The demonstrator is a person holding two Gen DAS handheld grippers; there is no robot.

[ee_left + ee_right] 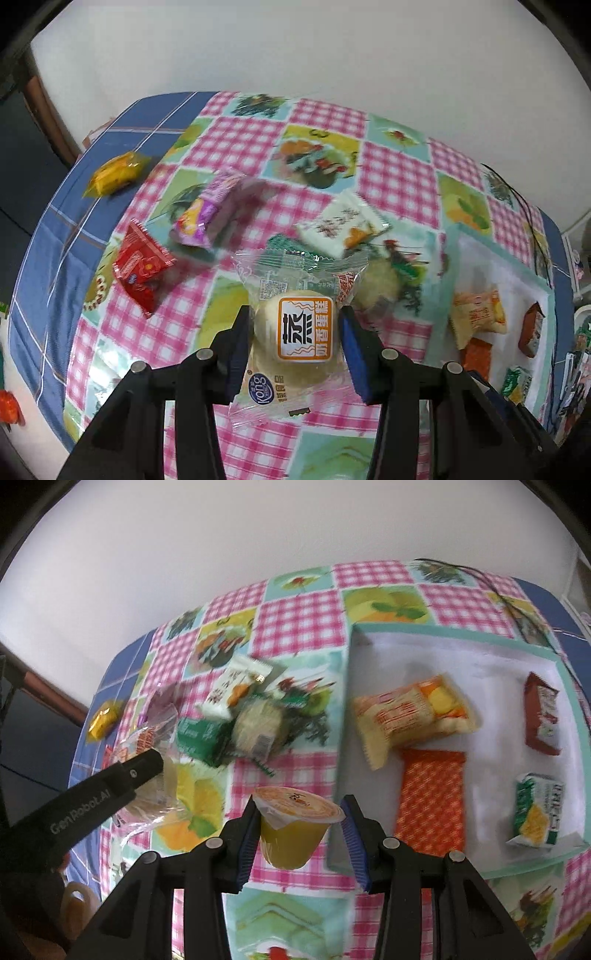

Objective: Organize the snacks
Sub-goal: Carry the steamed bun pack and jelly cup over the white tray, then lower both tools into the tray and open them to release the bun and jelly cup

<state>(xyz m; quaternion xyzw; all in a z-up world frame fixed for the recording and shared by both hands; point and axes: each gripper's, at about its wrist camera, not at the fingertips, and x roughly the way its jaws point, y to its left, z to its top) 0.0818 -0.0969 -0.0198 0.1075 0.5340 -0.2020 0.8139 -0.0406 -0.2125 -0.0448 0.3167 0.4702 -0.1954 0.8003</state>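
Observation:
My left gripper (294, 314) is shut on a clear-wrapped steamed cake (306, 332) with an orange-framed label, held above the checked tablecloth (155, 332). In the right wrist view that left gripper (147, 768) shows at the left with the cake wrapper (162, 790) in it. My right gripper (301, 806) is shut on a yellow jelly cup (291, 842) with an orange lid, lifted just left of the white tray (461, 633) with its teal rim. The blue pads (249, 834) press the cup's sides.
The tray holds a cream cracker pack (406, 716), an orange pack (430, 797), a dark red pack (541, 716) and a green-white pack (535, 812). Loose on the cloth lie a yellow candy (118, 173), purple pack (210, 210), red pack (142, 266), white pack (340, 225) and green pack (199, 738).

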